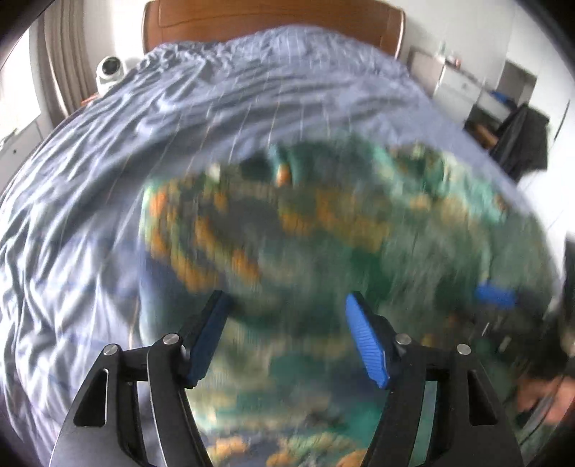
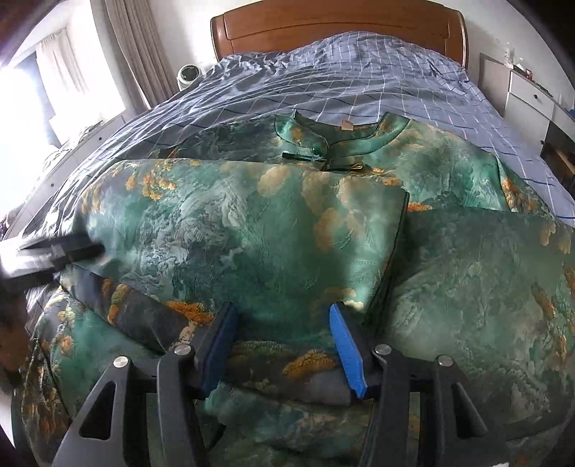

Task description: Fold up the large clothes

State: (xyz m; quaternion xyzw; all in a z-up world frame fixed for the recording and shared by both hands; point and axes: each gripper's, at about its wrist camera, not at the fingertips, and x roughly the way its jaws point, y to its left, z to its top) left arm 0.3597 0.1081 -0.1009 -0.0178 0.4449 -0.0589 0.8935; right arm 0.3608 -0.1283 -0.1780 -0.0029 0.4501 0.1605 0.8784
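Green dress is lying part-folded on checked bedsheet; L gripper is hovering above it w/ jaws apart, gripping nothing. R gripper is sitting half-open over a folded flap; pads aren't pinching cloth.

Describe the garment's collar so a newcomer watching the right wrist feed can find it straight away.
Start at the wooden headboard and come down the blue checked bedcover to the green-and-gold garment. Its collar sits at the garment's far edge: a short stand-up band, plain jade green, closed with a dark knotted fastening.
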